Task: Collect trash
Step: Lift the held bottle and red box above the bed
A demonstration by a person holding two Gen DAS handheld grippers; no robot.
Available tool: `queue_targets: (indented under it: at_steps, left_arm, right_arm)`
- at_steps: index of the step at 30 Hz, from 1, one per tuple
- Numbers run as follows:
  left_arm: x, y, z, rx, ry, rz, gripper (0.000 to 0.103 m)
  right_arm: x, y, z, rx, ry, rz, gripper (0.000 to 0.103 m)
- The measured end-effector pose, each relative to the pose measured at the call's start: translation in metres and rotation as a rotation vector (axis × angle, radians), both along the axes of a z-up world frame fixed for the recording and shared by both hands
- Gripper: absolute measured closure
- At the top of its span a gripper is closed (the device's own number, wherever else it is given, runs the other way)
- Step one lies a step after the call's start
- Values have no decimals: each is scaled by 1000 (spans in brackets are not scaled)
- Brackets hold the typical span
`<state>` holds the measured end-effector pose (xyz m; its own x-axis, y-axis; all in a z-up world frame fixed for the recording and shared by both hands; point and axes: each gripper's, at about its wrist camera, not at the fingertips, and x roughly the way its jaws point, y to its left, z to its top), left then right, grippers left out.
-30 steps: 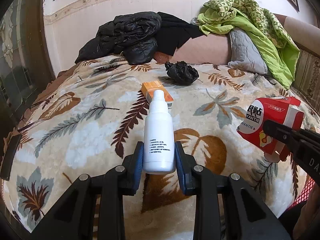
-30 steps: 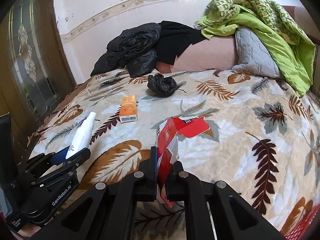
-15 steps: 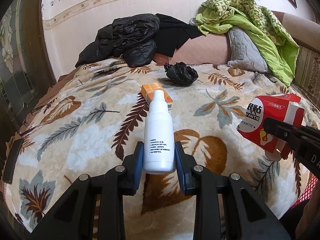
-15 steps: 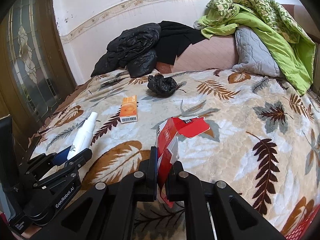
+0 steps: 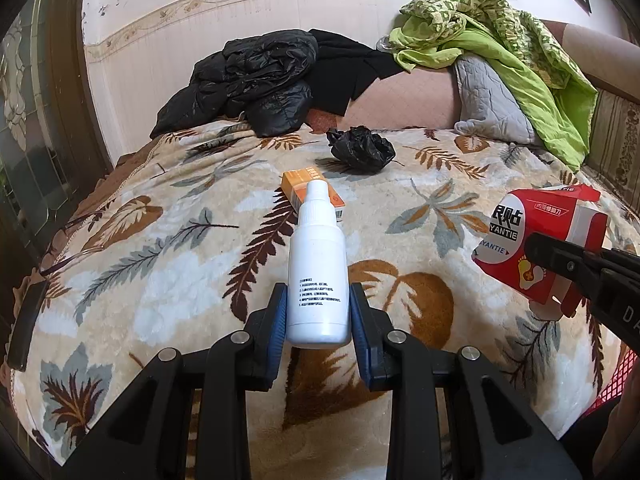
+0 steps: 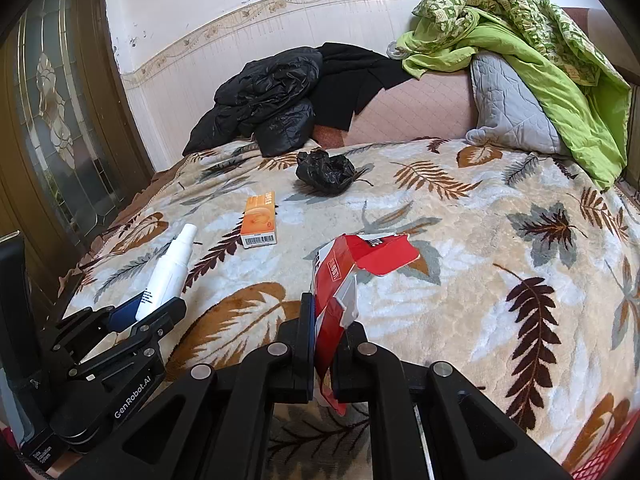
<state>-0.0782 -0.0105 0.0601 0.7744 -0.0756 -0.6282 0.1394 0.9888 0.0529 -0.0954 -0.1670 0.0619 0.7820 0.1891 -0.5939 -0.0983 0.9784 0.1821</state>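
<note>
The white bottle [image 5: 318, 276] is pinched at its base between the blue-padded fingers [image 5: 279, 320] of the left gripper [image 5: 319, 322], nozzle pointing toward the head of the bed [image 5: 120, 280]. The red carton [image 6: 340, 280], torn open with its flap hanging out, is clamped flat between the fingers [image 6: 307, 332] of the right gripper [image 6: 325, 344], which are pressed together on it; nothing can be seen inside the carton. Both are held above the near edge of the bed. Toward the middle of the leaf-print blanket lies an orange box [image 6: 260, 220], and beyond it a crumpled black bag [image 6: 326, 170]. At the head of the bed are a black jacket [image 5: 248, 80], a grey pillow [image 6: 508, 108] and a green quilt [image 5: 500, 40] heaped toward the right corner
</note>
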Motion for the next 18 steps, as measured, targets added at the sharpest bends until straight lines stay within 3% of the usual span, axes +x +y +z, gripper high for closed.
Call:
queue_targets:
  at_steps: [18]
  left_arm:
    - [-1, -2, 5, -11, -11, -31, 74]
  right_arm:
    - [-6, -8, 9, 26, -13, -36, 97]
